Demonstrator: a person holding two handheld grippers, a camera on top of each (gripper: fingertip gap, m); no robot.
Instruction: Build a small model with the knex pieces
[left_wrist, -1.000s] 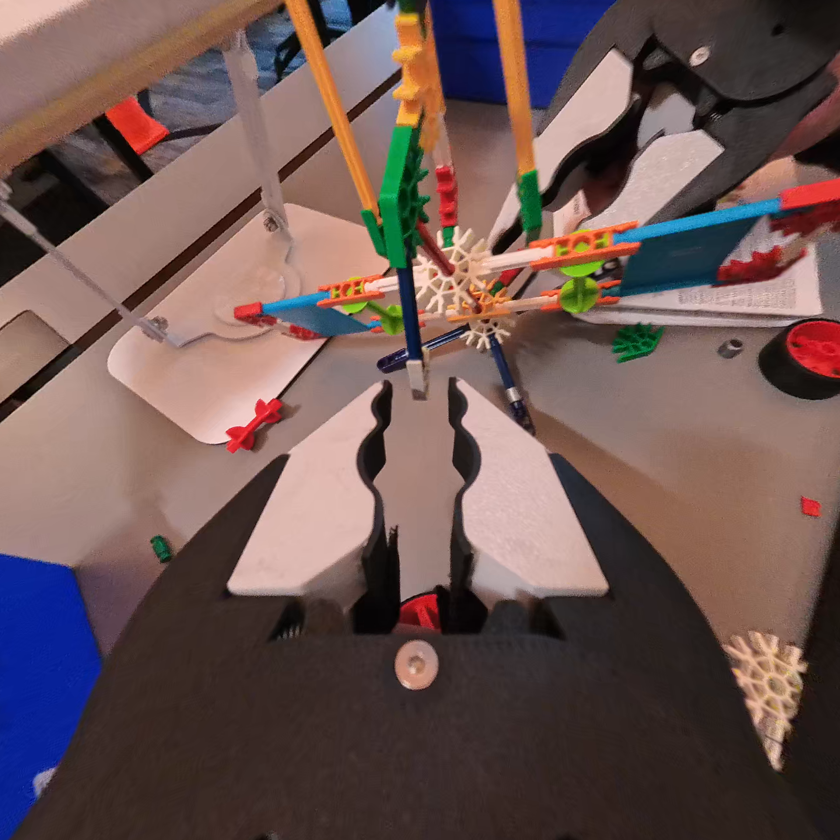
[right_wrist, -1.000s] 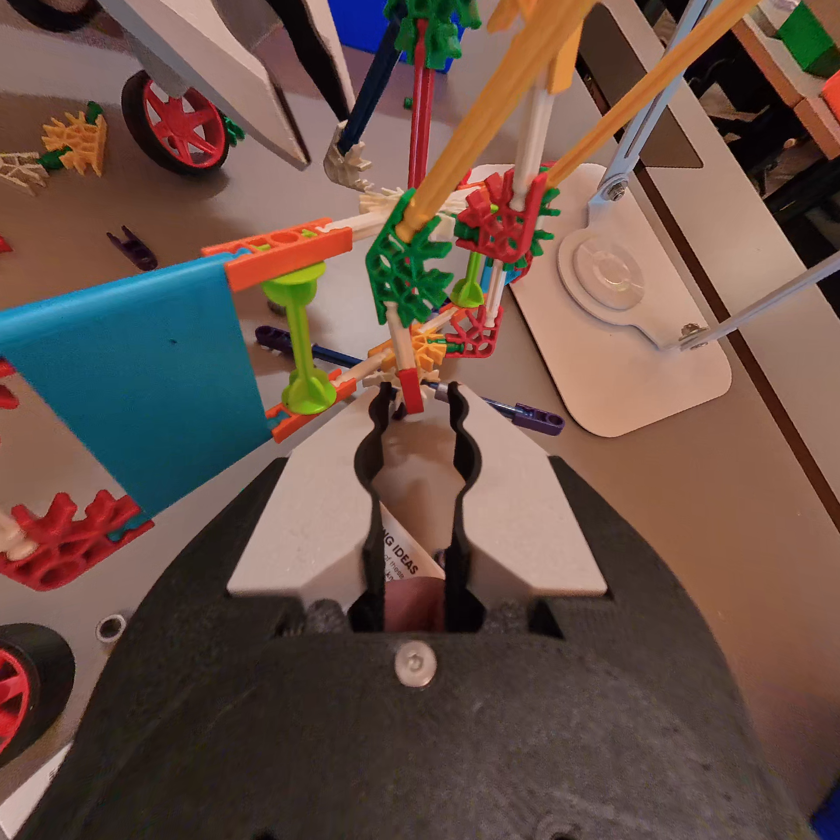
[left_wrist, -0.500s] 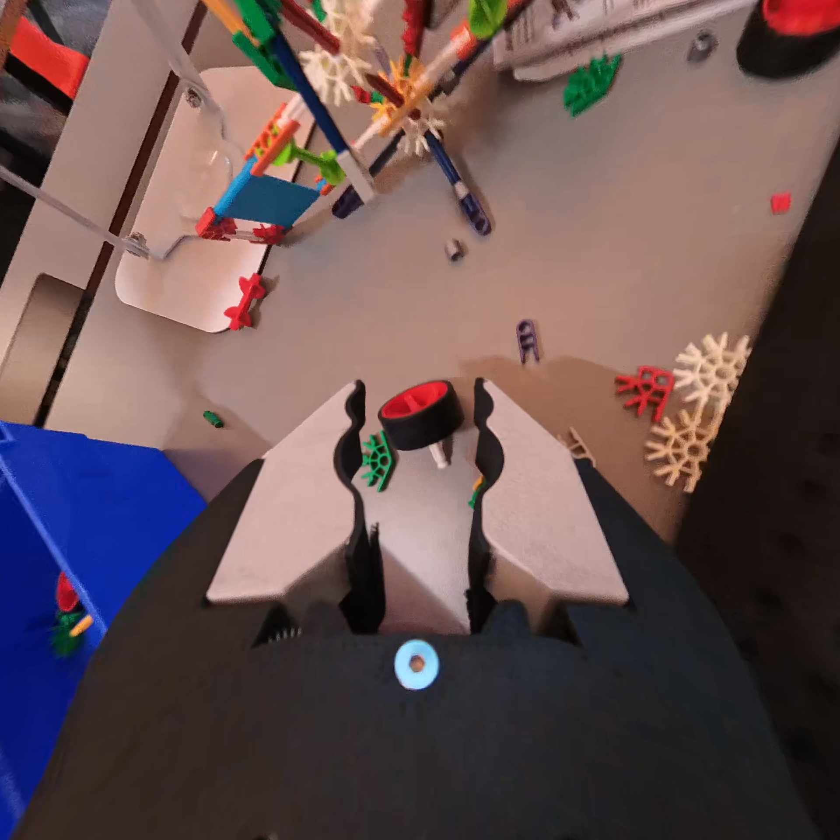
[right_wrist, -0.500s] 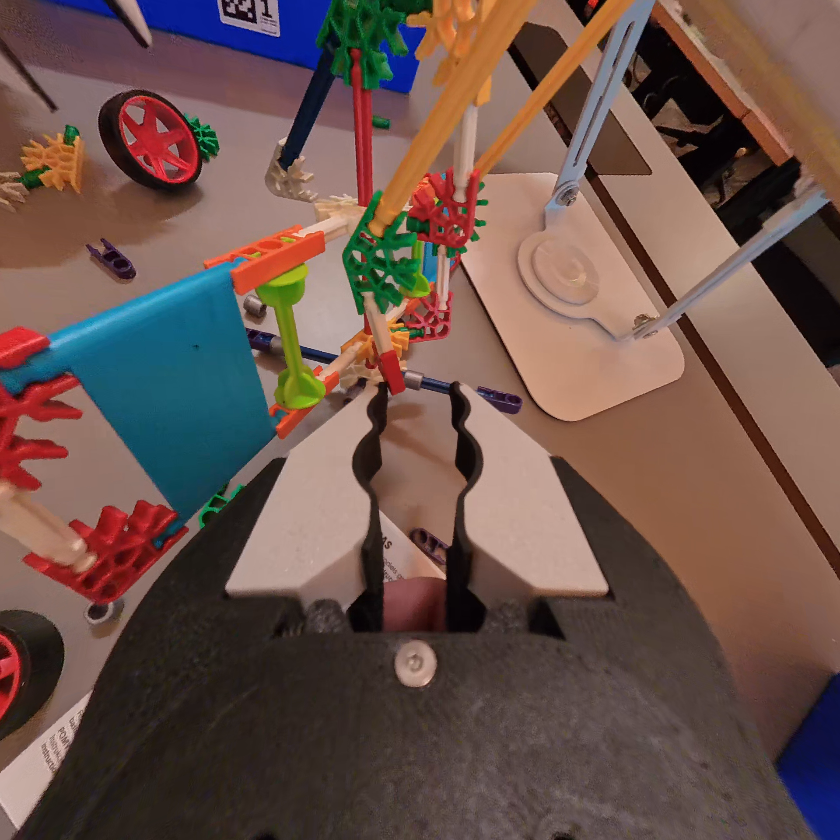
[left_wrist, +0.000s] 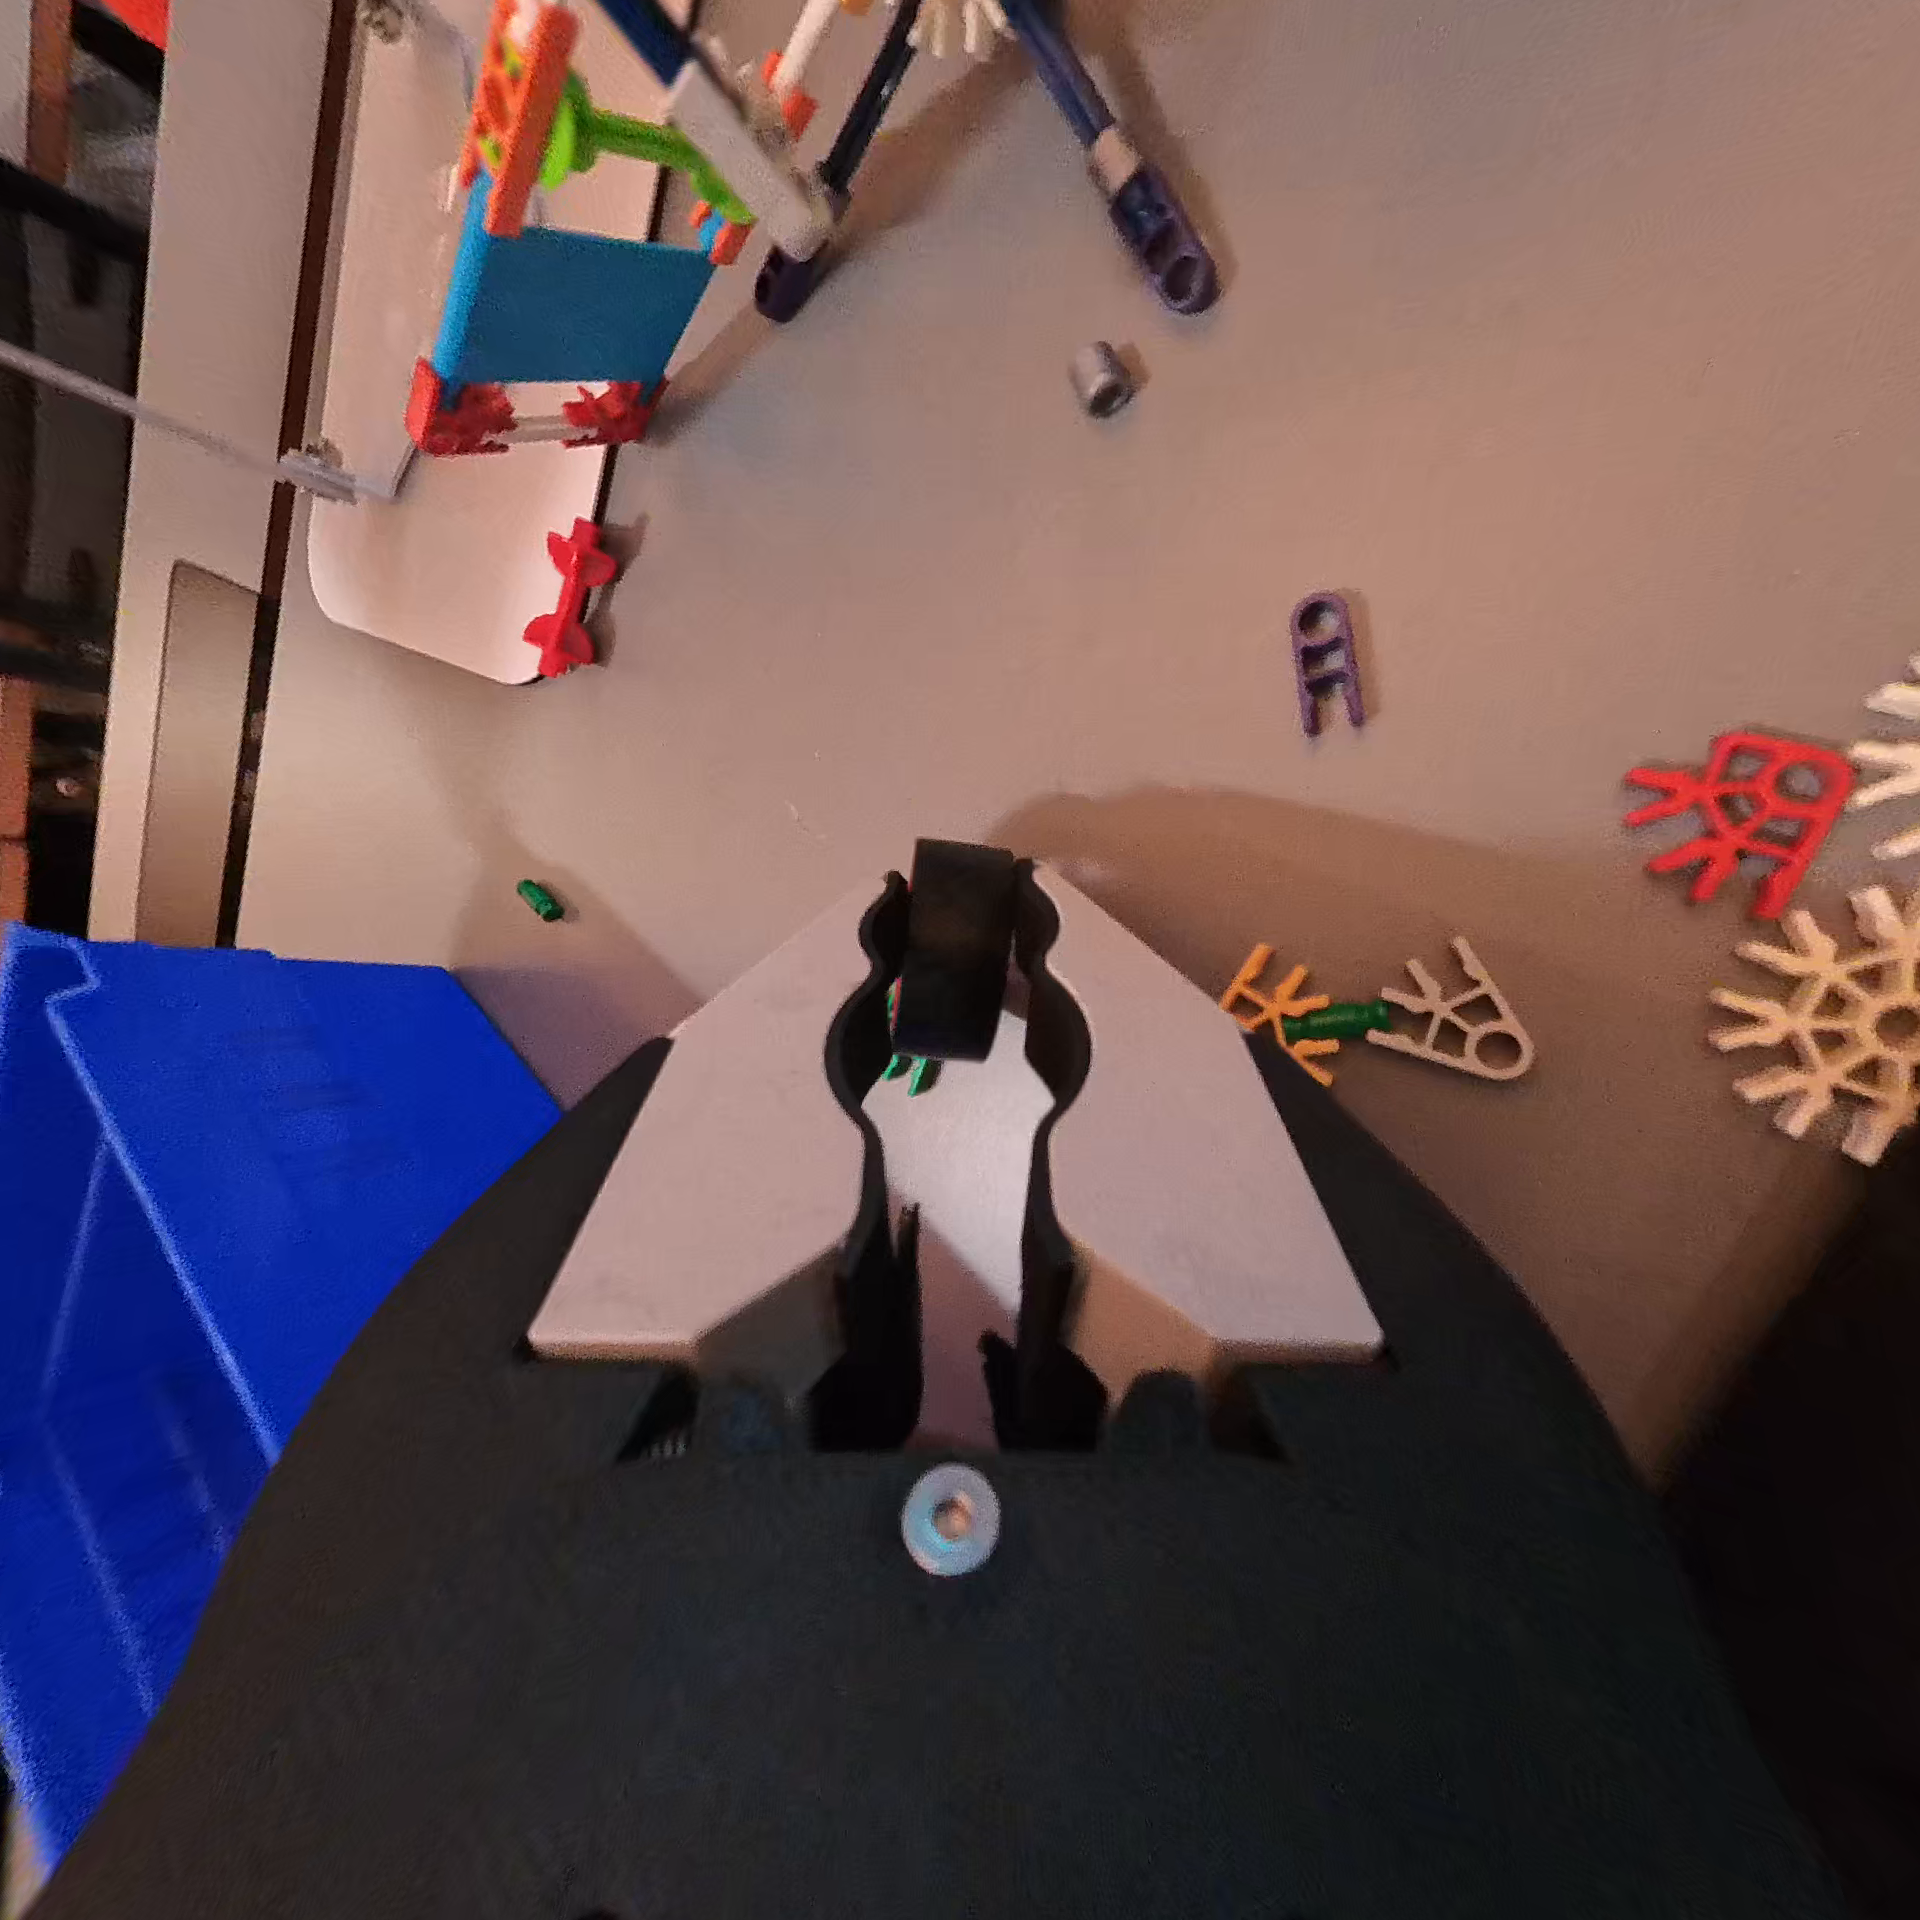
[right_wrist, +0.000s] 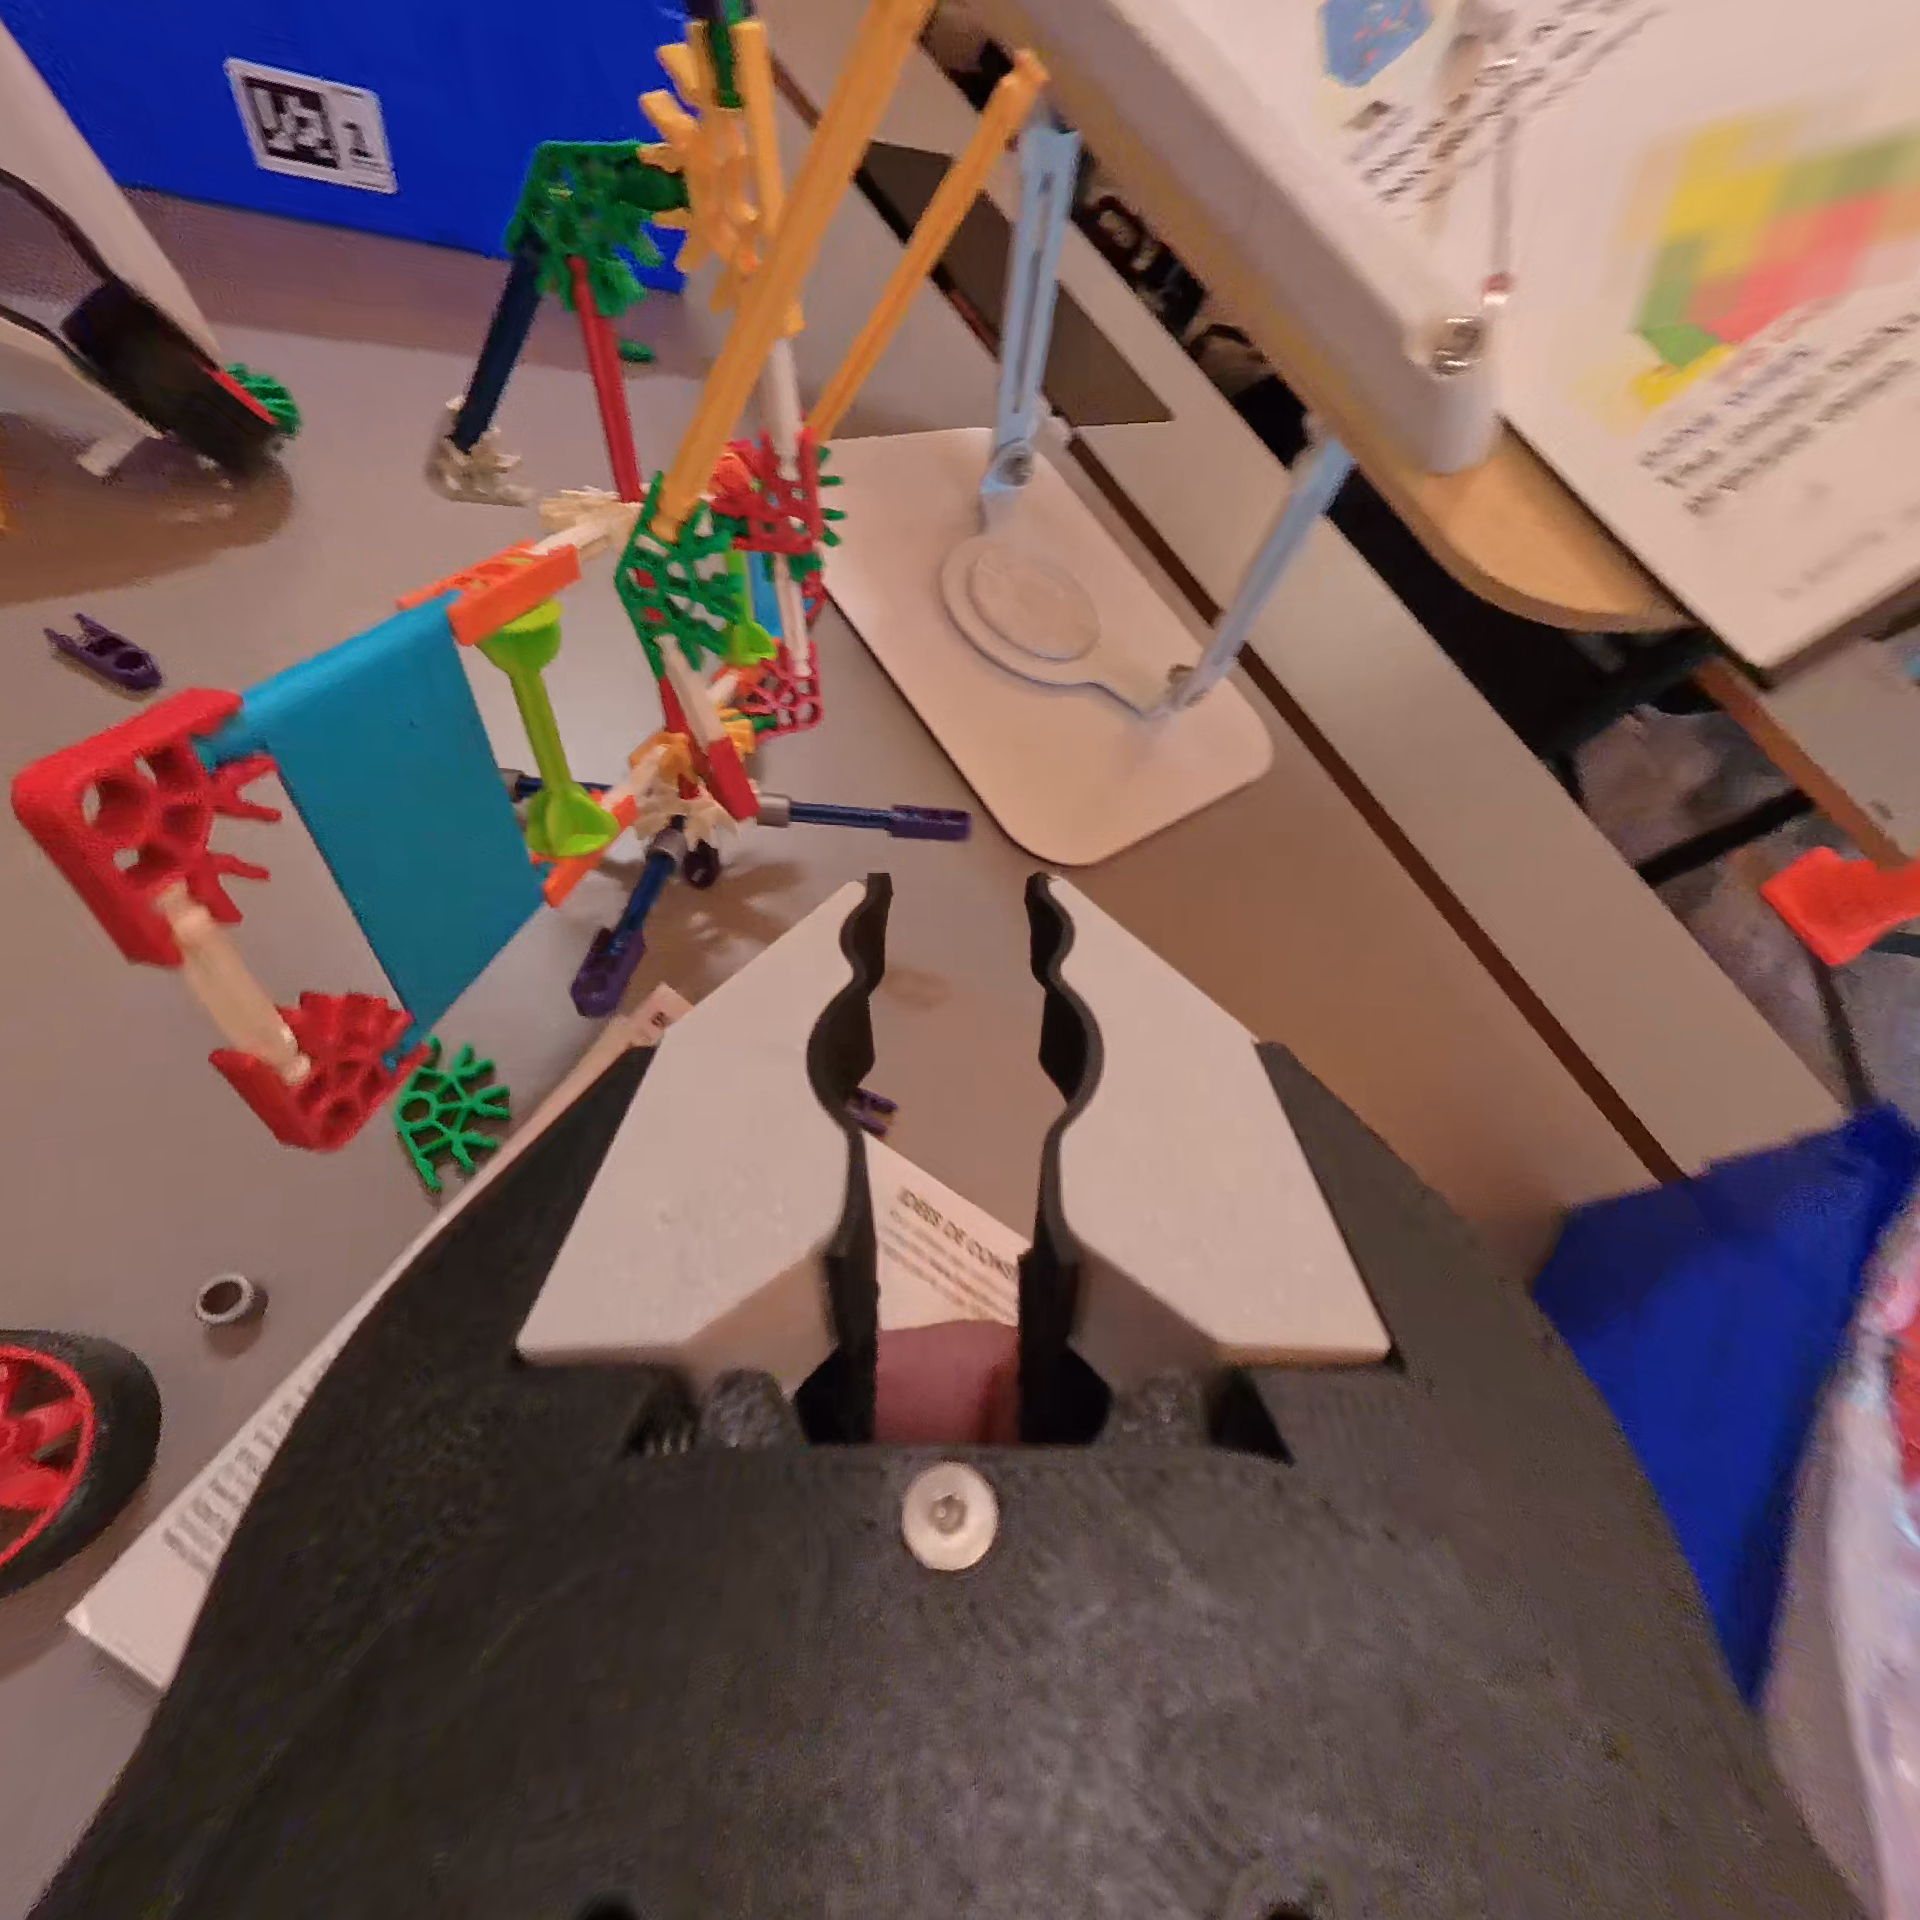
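In the left wrist view, a blue bin (left_wrist: 208, 1195) fills the 9 o'clock side, and its rim comes close to the left gripper (left_wrist: 961, 883). The fingers (left_wrist: 748, 1122) of this gripper are clamped on a black wheel (left_wrist: 954, 951), which stands on its edge between them at the centre; a small green part shows just under it. At 11 o'clock a white stand base (left_wrist: 457, 561) lies near the far edge of the bench (left_wrist: 935, 623), with a blue panel (left_wrist: 571, 307) of the toy model above it and a red connector (left_wrist: 566, 597) touching its corner. A tiny green rod (left_wrist: 540, 900) lies alone at 10 o'clock. Ahead of the fingers, toward 12 o'clock, the grey surface is open up to a purple clip (left_wrist: 1325, 665) and a grey ring (left_wrist: 1103, 379). At 3 o'clock lie a red piece (left_wrist: 1745, 821), white snowflake pieces (left_wrist: 1839, 1018) and an orange-and-white pair (left_wrist: 1371, 1018), close together.

In the right wrist view, the model (right_wrist: 686, 582) stands at 10 to 11 o'clock, its blue panel toward 9 o'clock, and a green connector (right_wrist: 452, 1112) lies beside the panel's red corner. A red-hubbed wheel (right_wrist: 52, 1455) is at 8 o'clock. The right gripper (right_wrist: 956, 883) has its fingers (right_wrist: 727, 1143) apart and they hold nothing; a paper sheet (right_wrist: 945, 1236) lies below them. In front is free bench, then the stand base at 12 o'clock and the bench edge running toward 4 o'clock. A blue object (right_wrist: 1714, 1330) sits at 3 o'clock.
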